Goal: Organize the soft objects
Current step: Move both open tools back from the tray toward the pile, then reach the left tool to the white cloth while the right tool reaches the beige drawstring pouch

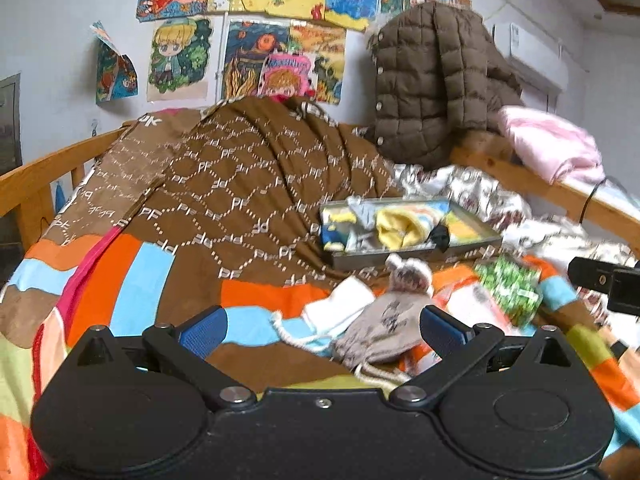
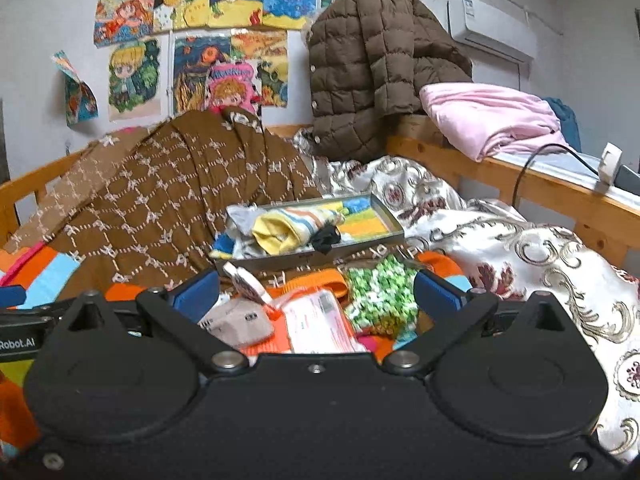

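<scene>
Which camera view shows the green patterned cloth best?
The right wrist view: the green patterned cloth lies close and fairly sharp, just inside the right finger of the open right tongs. The left wrist view shows it off to the right, blurred.

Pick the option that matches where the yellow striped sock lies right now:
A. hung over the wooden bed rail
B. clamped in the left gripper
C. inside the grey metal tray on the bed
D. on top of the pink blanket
C: the yellow striped sock lies within the walls of the grey metal tray, among other small fabric items.
</scene>
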Motion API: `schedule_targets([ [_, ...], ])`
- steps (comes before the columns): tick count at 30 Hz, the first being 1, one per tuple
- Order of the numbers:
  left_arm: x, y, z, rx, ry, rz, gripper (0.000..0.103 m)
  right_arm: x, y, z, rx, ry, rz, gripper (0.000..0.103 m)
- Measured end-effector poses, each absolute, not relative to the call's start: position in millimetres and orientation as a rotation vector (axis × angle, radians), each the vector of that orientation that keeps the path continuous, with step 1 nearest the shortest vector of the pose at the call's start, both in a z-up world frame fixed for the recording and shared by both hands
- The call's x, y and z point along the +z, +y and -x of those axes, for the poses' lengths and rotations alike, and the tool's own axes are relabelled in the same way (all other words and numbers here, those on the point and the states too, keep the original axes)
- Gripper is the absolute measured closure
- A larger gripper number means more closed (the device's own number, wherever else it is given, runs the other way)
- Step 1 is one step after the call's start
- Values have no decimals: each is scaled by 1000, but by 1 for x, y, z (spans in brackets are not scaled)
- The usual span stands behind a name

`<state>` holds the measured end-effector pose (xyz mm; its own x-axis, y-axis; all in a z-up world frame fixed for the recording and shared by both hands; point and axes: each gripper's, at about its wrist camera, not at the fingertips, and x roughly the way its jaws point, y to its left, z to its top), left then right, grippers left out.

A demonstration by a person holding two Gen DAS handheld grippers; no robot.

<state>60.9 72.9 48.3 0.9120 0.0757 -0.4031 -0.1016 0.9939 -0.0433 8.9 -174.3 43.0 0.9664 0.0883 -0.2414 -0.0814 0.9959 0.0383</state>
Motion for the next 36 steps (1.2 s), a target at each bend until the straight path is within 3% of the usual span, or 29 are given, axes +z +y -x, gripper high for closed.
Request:
schedule_targets([
  [13,34,93,-84,117,638,42,1,27,-141,-27,115,441,87,1],
  [28,30,95,-118,30,675,-73,1,-2,-104,-64,244,635,200,1],
  [36,28,106,-140,74,688,-93,1,-2,-85,-85,290,647,266,1],
])
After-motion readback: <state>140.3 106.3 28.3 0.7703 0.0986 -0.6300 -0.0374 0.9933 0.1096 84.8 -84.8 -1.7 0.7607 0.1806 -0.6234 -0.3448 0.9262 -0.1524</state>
